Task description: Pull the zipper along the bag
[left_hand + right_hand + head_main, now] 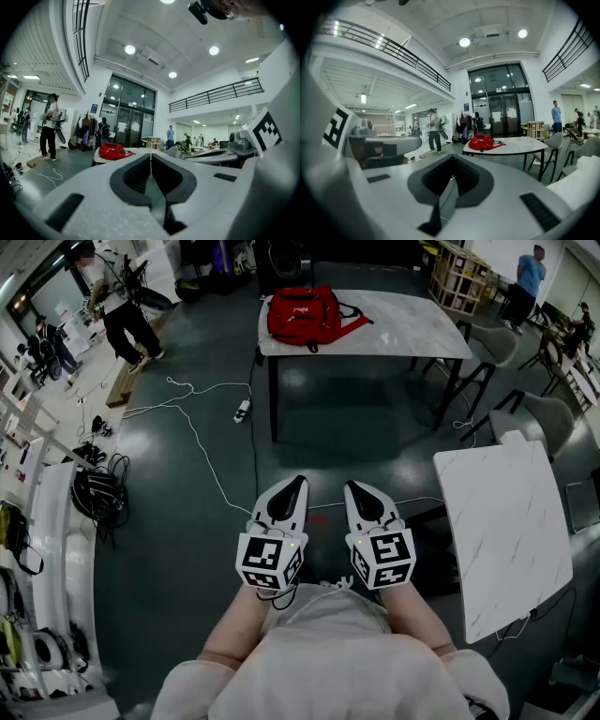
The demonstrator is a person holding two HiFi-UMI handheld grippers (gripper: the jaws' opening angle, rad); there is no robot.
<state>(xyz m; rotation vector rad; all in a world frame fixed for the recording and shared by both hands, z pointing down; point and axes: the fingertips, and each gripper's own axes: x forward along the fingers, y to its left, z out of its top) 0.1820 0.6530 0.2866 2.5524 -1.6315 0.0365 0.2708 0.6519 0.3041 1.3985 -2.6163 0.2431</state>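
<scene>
The bag [302, 315] lies on a marble table [412, 334] across the dark floor [187, 484], well apart from the left gripper [298, 482] and right gripper [352, 487], both closed and empty.

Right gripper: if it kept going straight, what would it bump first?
Nothing near. The right gripper aims over the floor toward the table holding the red bag, dipping slightly, so it likely meets the floor before the table. Depth is hard to judge.

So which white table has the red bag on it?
The far table straight ahead: red bag at its left end. The nearer table on the right has none.
</scene>
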